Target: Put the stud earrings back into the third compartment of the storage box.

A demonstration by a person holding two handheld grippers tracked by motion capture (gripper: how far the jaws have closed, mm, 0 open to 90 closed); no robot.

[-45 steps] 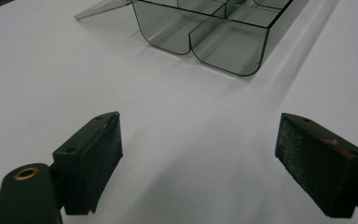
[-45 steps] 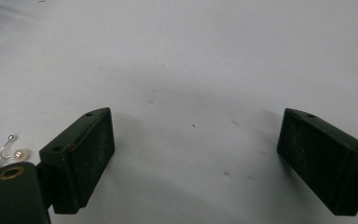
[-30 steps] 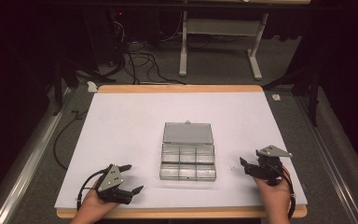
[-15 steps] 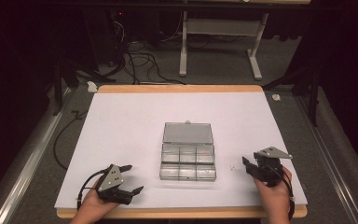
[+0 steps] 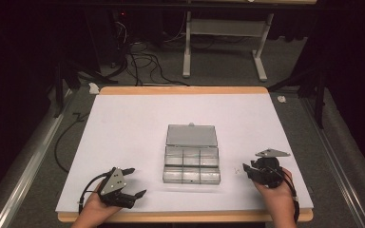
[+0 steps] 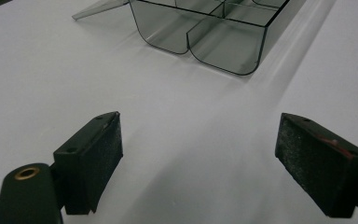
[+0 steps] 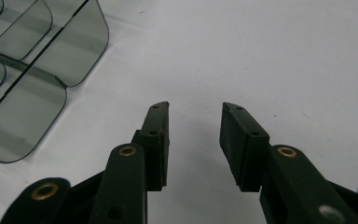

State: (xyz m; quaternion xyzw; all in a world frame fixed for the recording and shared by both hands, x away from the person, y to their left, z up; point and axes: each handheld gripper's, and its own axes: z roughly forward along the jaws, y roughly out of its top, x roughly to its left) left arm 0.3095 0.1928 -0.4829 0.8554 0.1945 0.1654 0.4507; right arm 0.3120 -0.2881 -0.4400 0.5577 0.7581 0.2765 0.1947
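1. Two handheld black two-jaw grippers are resting low over a white tabletop (image 5: 123,123), one on each side of a clear, smoke-tinted plastic compartment box (image 5: 191,164) whose lid (image 5: 191,135) is lying open and flat on the far side.

2. Sitting near the middle of the table toward the person's edge, the box is showing six compartments in two rows of three, all apparently empty; its long axis is running left to right across the table.

3. At the near left corner, the left gripper (image 5: 135,182) is pointing toward the box with its jaws spread wide and nothing between them; in the left gripper view (image 6: 200,140), the box's rounded near corner (image 6: 214,44) is lying ahead and slightly right, well apart from the pads.

4. Just right of the box's short end, the right gripper (image 5: 245,169) is holding its jaws at a narrower gap, also empty; in the right gripper view (image 7: 195,112), the box wall (image 7: 42,70) is standing off to the upper left, close by but not touching.

5. Judged from these positions, the right gripper is the nearer of the two, and any coming move on the box would likely be a short reach leftward to its right end wall, while the left gripper would be facing a longer diagonal approach.

6. Beyond the table, dark cables (image 5: 138,59) and a grey metal stand (image 5: 223,42) are sitting on the carpeted floor.
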